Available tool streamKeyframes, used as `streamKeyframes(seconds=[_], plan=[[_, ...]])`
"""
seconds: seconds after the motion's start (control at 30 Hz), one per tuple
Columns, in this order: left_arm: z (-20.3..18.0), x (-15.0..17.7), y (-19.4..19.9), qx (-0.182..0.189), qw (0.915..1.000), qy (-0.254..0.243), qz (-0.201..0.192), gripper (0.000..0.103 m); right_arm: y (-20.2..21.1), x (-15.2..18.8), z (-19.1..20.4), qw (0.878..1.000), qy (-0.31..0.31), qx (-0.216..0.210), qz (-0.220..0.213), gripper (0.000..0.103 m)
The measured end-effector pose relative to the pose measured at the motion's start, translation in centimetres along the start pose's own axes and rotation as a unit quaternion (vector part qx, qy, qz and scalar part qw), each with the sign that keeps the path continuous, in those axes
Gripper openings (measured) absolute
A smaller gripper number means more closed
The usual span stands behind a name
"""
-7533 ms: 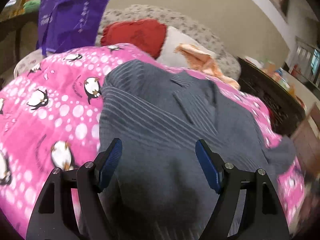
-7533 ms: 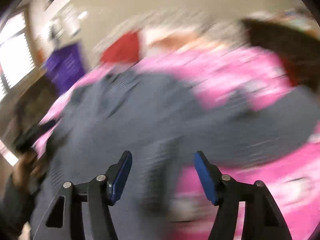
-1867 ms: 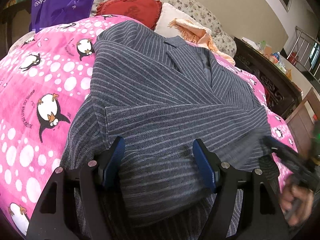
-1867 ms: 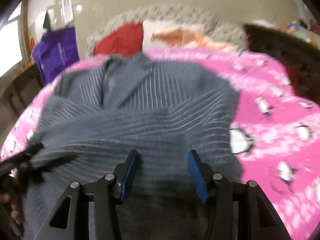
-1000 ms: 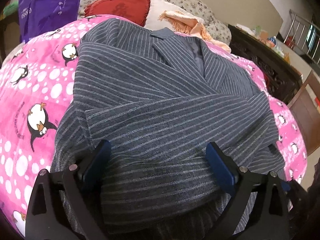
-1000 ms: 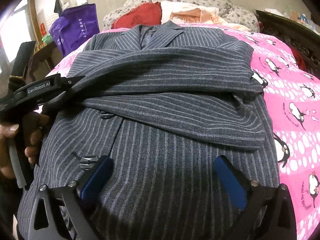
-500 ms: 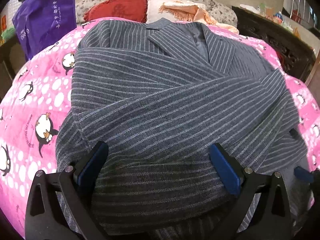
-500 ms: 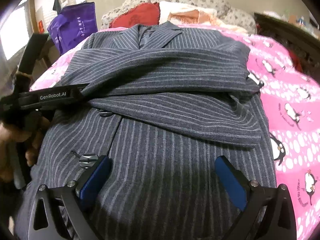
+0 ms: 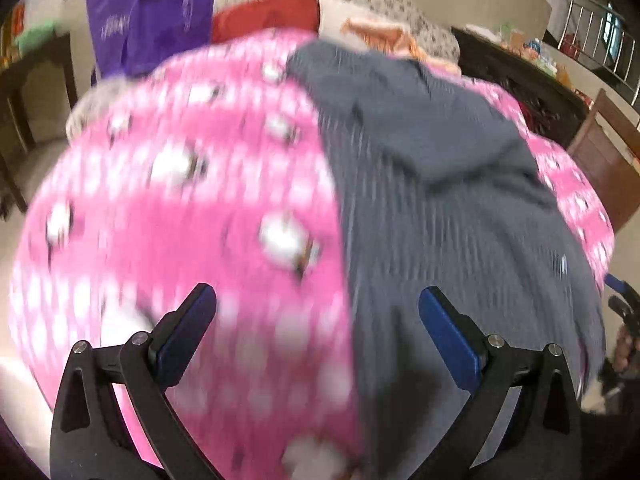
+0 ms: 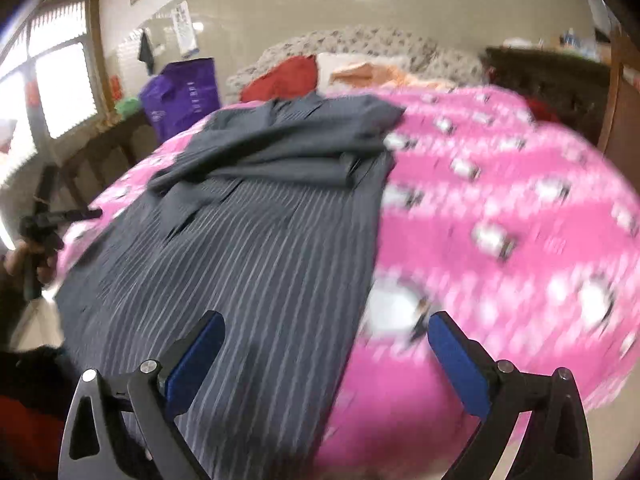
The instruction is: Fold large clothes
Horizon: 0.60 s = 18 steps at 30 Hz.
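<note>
One grey pinstriped jacket (image 10: 256,232) lies flat on the pink penguin-print bedspread (image 10: 500,208), collar toward the headboard, both of its sleeves folded across the chest so that two bands of cloth cross just below the lapels. In the left wrist view the same jacket (image 9: 448,184) occupies the right part of the bed, with the bedspread (image 9: 168,208) filling the rest, though that picture is heavily smeared and the stripes are hardly readable.

The left gripper (image 9: 318,312) hangs above the jacket's left edge, its two blue-padded fingers spread wide with nothing between them. The right gripper (image 10: 326,342) is likewise spread wide and empty, hovering over the jacket's lower right edge where cloth meets bedspread. Each gripper shows small at the margin of the other's view, and the left one is held in a bare hand.

At the head of the bed I count one red cushion (image 10: 280,76), one white pillow (image 10: 352,62) and one orange cloth (image 10: 372,72) draped on it. One purple bag (image 10: 180,92) stands left of the bed, perhaps on a dark side table.
</note>
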<state>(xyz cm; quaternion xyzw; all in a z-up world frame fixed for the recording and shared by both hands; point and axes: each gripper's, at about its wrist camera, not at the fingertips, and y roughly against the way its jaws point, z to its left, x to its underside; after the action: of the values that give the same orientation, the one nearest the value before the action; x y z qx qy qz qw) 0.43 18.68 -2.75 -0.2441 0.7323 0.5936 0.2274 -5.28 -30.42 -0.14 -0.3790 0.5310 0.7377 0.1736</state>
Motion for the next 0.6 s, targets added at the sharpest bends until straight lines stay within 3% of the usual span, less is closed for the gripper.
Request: streamKeyframes(seconds=[0.1, 0.27, 0.33, 0.4, 0.5, 0.6], plan=[[-0.2, 3.0, 1.0, 0.016, 0.9997, -0.016, -0.009, 0.102, -0.4, 2.2, -0.2, 0.999, -0.024, -0.048, 0.001, 0.097], [-2.5, 5.3, 2.2, 0.124, 0.9919, -0.028, 0.008, 0.102, -1.4, 3.0, -0.7, 0.985, -0.062, -0.158, 0.008, 0.091], [-4.2, 5.9, 2.2, 0.137, 0.9884, -0.062, 0.023, 0.102, -1.5, 3.1, -0.7, 0.978, -0.062, -0.198, 0.007, 0.091], [-5.1, 5.9, 1.8, 0.122, 0.9885, -0.085, 0.03, 0.102, -2.0, 3.4, -1.0, 0.977, -0.069, -0.203, 0.011, 0.091], [-4.6, 5.3, 1.4, 0.139, 0.9881, -0.058, 0.032, 0.102, -3.1, 3.8, -1.8, 0.973, -0.095, -0.212, 0.018, 0.09], [-5.1, 5.5, 1.5, 0.161, 0.985, -0.047, 0.04, 0.102, -3.1, 4.1, -1.4, 0.97, -0.089, -0.225, 0.019, 0.103]])
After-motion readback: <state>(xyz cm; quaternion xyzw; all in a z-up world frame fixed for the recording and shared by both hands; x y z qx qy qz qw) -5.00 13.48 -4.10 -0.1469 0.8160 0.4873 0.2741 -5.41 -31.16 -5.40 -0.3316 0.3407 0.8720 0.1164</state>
